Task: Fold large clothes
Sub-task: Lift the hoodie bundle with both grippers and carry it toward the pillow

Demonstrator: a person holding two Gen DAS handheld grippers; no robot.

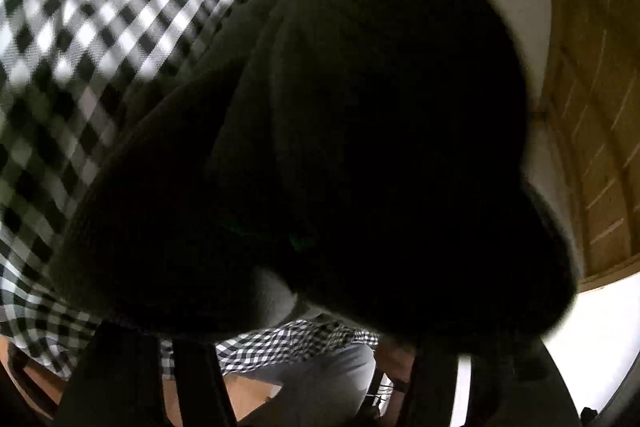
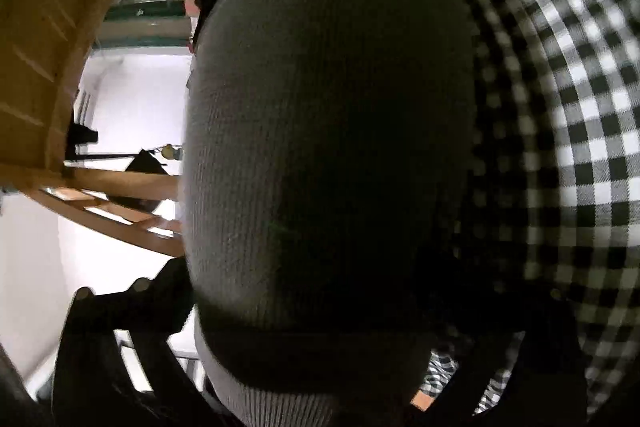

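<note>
A dark grey knitted garment (image 1: 340, 107) hangs close in front of the left wrist camera and fills most of the view. It also fills the middle of the right wrist view (image 2: 320, 127), where its ribbed knit shows. My left gripper (image 1: 280, 379) and my right gripper (image 2: 312, 379) sit at the bottom of their views, dark and largely hidden by the cloth, which drapes over both sets of fingers. Whether the jaws are closed on the cloth is not visible. A black-and-white checked cloth (image 1: 80, 47) lies behind the garment; it shows in the right wrist view (image 2: 560, 107) too.
A wooden door or panel (image 1: 592, 107) stands at the right of the left wrist view. Wooden beams (image 2: 48, 47) and a white wall (image 2: 132, 107) show at the left of the right wrist view. A person's light trousers (image 1: 320, 375) show low down.
</note>
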